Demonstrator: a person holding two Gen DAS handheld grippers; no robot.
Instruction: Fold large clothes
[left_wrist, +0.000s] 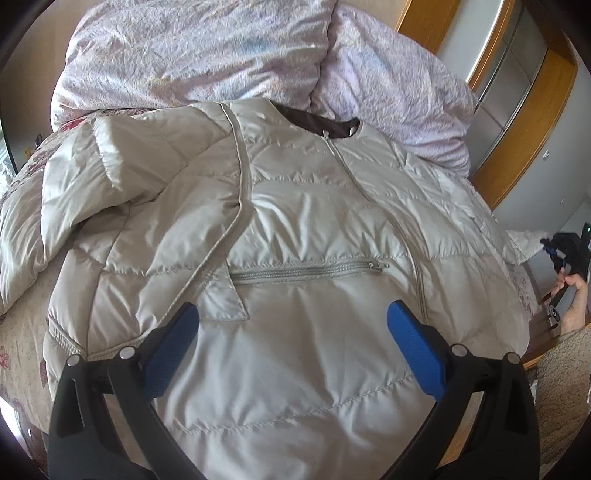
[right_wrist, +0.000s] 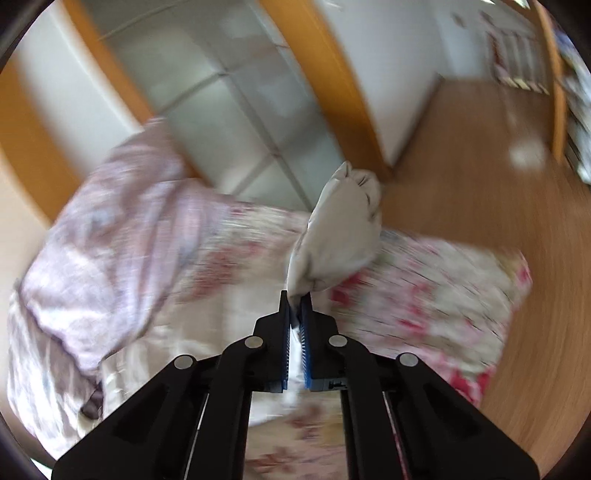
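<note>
A pale beige quilted jacket (left_wrist: 295, 229) lies front up on the bed, its left sleeve folded in over the chest. My left gripper (left_wrist: 291, 314) is open and empty, just above the jacket's lower front below the pocket zipper (left_wrist: 310, 271). My right gripper (right_wrist: 295, 299) is shut on a bunched end of the jacket's fabric (right_wrist: 340, 229) and holds it lifted above the bed. In the left wrist view the right gripper (left_wrist: 565, 254) shows at the far right, held by a hand.
A lilac duvet (left_wrist: 207, 55) is heaped at the head of the bed and also shows in the right wrist view (right_wrist: 110, 229). A floral bedspread (right_wrist: 424, 288) covers the mattress. A wardrobe with frosted doors (right_wrist: 236, 110) and wood floor (right_wrist: 498, 184) lie beyond the bed.
</note>
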